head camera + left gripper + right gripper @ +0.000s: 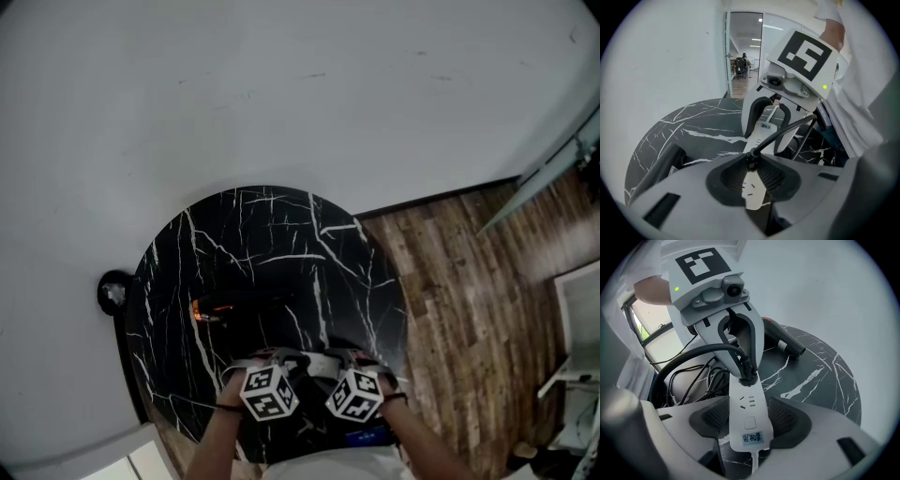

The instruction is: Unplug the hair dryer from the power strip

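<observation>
A white power strip lies on the round black marble table near its front edge. A black plug sits in the strip's far socket, and its thick black cord arcs off to the left. My left gripper comes down from above, jaws shut on that plug. My right gripper straddles the strip's switch end; its pads stand close along both sides and its jaws are open. The black hair dryer lies farther back on the table. In the head view the left gripper and the right gripper work side by side.
Thin black cables lie tangled beside the strip. A grey wall curves behind the table. Wooden floor shows to the right. A small round dark object sits at the table's left edge.
</observation>
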A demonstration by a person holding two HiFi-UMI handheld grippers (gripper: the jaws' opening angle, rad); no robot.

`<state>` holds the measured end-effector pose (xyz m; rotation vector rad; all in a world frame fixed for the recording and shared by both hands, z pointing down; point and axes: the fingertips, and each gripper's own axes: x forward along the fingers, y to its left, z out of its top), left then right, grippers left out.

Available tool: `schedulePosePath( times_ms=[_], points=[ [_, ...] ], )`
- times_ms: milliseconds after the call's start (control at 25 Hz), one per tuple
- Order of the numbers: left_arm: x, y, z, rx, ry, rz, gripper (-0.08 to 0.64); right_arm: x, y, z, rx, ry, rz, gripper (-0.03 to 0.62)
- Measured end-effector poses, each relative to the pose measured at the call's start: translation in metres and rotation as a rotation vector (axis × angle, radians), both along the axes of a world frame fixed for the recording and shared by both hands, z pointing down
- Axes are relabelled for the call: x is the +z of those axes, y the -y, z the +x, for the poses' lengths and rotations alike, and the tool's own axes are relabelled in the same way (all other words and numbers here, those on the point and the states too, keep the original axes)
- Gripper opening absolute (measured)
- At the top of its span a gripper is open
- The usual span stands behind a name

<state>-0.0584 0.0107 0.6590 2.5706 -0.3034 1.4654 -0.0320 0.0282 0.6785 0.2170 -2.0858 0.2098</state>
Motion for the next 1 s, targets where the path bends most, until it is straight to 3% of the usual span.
schedulePosePath(
  times_ms=[200,560,760,1000],
  points=[
    [0.001,0.0,0.001,0.06,0.026,0.001,0.064,0.001,0.0,-0.001,-0.023,-0.026,0.001,0.241],
    [0.003,0.0,0.002,0.09,0.065,-0.016,0.063,0.018,-0.002,0.0,-0.073,-0.126,-0.002,0.259],
    [0.003,-0.001,0.002,0.1,0.071,-0.013,0.061,0.016,0.0,-0.001,-0.059,-0.076,0.036,0.261],
    [0.004,-0.001,0.0,0.125,0.107,-0.037,0.061,0.017,-0.001,-0.003,-0.085,-0.052,0.002,0.261]
  ],
)
